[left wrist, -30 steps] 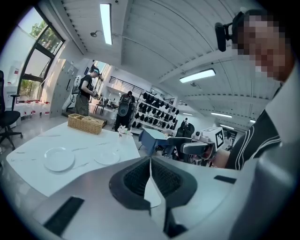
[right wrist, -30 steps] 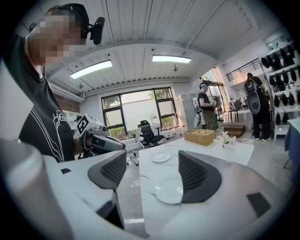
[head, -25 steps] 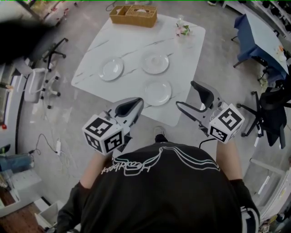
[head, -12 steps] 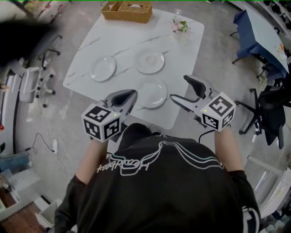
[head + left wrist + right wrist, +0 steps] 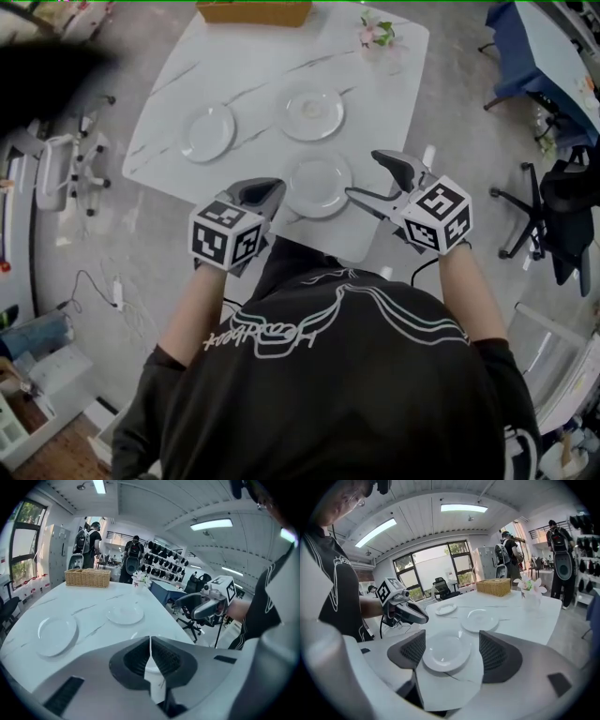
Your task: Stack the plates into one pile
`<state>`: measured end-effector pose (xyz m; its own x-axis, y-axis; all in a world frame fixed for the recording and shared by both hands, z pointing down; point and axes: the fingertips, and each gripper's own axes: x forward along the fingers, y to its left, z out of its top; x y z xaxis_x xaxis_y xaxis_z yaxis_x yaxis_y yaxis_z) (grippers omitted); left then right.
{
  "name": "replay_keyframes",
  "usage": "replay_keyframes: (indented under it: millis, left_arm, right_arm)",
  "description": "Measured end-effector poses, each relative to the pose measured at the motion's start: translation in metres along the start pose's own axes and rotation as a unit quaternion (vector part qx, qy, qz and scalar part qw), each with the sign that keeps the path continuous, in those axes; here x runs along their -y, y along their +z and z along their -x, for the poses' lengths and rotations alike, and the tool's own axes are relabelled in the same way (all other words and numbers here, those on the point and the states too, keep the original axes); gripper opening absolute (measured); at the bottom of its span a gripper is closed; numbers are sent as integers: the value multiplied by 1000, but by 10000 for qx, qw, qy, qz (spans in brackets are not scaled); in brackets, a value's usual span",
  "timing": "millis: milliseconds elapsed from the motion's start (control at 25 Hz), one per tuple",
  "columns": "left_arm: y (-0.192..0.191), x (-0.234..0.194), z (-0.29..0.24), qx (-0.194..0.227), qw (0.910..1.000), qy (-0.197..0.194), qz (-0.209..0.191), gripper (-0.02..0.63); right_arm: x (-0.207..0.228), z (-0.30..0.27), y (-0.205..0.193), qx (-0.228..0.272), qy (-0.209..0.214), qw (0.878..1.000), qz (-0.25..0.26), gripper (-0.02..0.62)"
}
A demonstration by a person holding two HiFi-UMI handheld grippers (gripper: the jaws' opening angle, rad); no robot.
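Three white plates lie apart on the white marble table: a near plate by the front edge, a far plate behind it, and a left plate. My left gripper hovers just left of the near plate, jaws shut and empty. My right gripper is open on the near plate's right side, holding nothing. In the right gripper view the near plate shows between the open jaws, with the far plate and left plate beyond. The left gripper view shows the left plate and far plate.
A wicker basket and a small flower vase stand at the table's far edge. Office chairs flank the left side, another chair and a blue-covered table the right. People stand in the background.
Both grippers have come forward over the table's front edge, ending on either side of the near plate. The view has shifted closer to the table.
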<state>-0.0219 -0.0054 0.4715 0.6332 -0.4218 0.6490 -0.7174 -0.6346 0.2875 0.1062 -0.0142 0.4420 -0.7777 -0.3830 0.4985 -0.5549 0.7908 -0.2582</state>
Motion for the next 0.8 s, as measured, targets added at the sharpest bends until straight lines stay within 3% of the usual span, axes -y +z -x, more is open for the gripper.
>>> replay_keyframes:
  millis: [160,800]
  left_arm:
    - [-20,-11,-16,-361,9989,74,-297,31]
    - [-43,-30,-45,-816,9959,-55,-395,31]
  right_arm:
    - [4,-14,-15,-190,1,9998,-112,356]
    - [7,-43,-55,-740,-70,9952,-642,356]
